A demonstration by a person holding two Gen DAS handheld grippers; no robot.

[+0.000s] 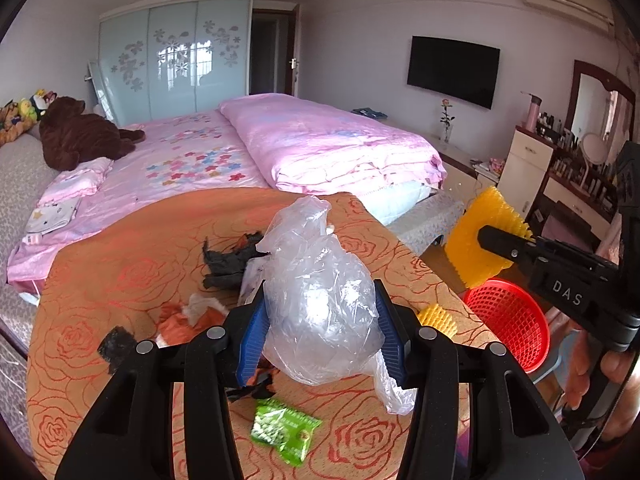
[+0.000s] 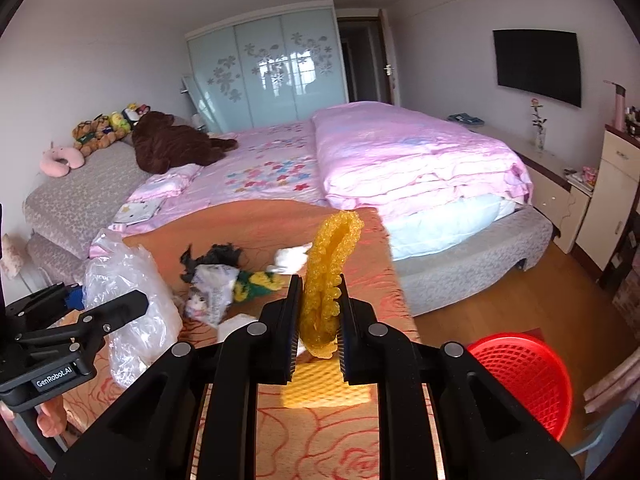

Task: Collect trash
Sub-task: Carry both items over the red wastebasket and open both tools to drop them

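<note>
My left gripper [image 1: 320,332] is shut on a clear crumpled plastic bag [image 1: 316,300] above the orange rose-patterned table [image 1: 100,280]; the bag also shows in the right wrist view [image 2: 124,280]. My right gripper [image 2: 319,320] is shut on a yellow foam net sleeve [image 2: 328,272], held upright near the table's right edge; it also shows in the left wrist view [image 1: 480,240]. A red mesh basket [image 2: 524,380] stands on the floor to the right, below the table edge. Black scraps [image 1: 228,264], a green wrapper [image 1: 284,432], orange and white scraps [image 1: 188,316] and another yellow foam net [image 1: 438,318] lie on the table.
A bed with pink bedding [image 2: 400,152] stands behind the table. A brown plush bear [image 2: 168,144] lies on it. A dresser with cosmetics [image 1: 560,168] is at the right. A wooden floor [image 2: 500,300] lies right of the table. Printed paper trash [image 2: 212,288] lies mid-table.
</note>
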